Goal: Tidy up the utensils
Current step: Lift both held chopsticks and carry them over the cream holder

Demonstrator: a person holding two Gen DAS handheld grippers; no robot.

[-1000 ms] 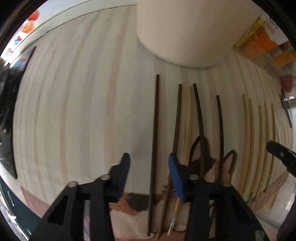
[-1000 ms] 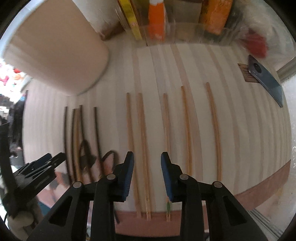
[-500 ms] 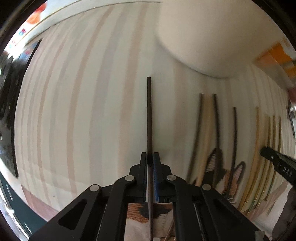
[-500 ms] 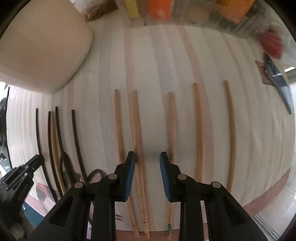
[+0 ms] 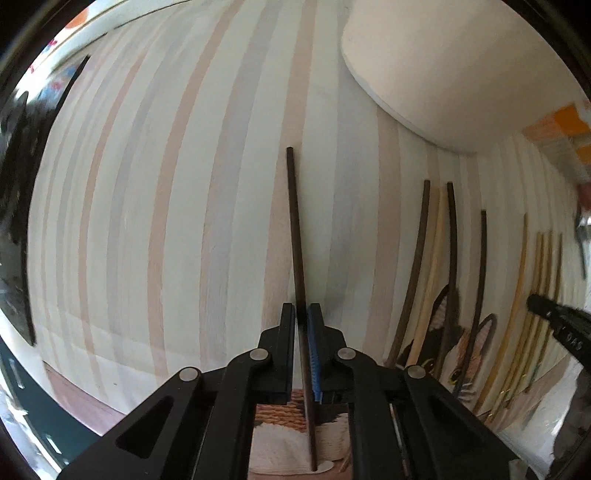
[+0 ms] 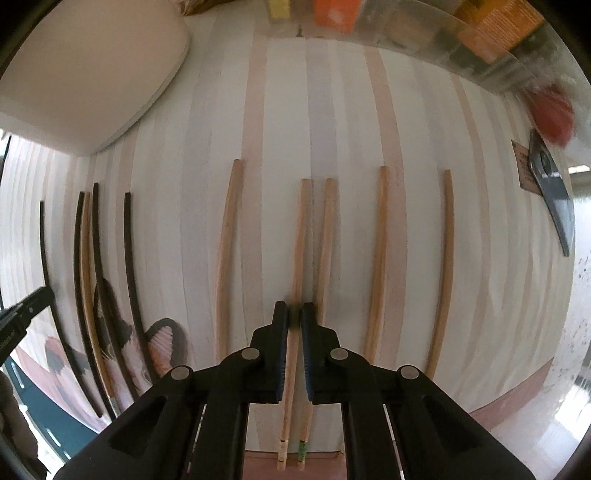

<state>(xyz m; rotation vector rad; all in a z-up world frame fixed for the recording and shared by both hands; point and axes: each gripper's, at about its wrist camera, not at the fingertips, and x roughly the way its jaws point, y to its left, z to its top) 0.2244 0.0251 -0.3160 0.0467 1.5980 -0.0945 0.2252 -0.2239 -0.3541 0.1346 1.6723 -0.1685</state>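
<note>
A dark chopstick [image 5: 295,229] runs straight ahead on the striped mat [image 5: 147,221], and my left gripper [image 5: 302,314] is shut on it near its middle. More dark chopsticks [image 5: 413,273] and a pale one [image 5: 432,266] lie to the right. In the right wrist view my right gripper [image 6: 294,314] points down, its jaws closing the last bit with the pads pressing a light wooden chopstick [image 6: 300,240]. A second light chopstick [image 6: 325,240] lies just right of it, touching the right finger. Others [image 6: 227,240] [image 6: 380,240] lie on either side.
A big beige cup [image 5: 461,66] [image 6: 85,66] stands at the back of the mat. Dark chopsticks [image 6: 131,258] lie over a cat picture [image 6: 162,343] at left. A phone [image 6: 554,199] and packaged goods [image 6: 332,14] line the far right and back.
Both grippers have gone from open to shut: the left closed on the dark chopstick, the right sank toward the mat and closed on a light chopstick.
</note>
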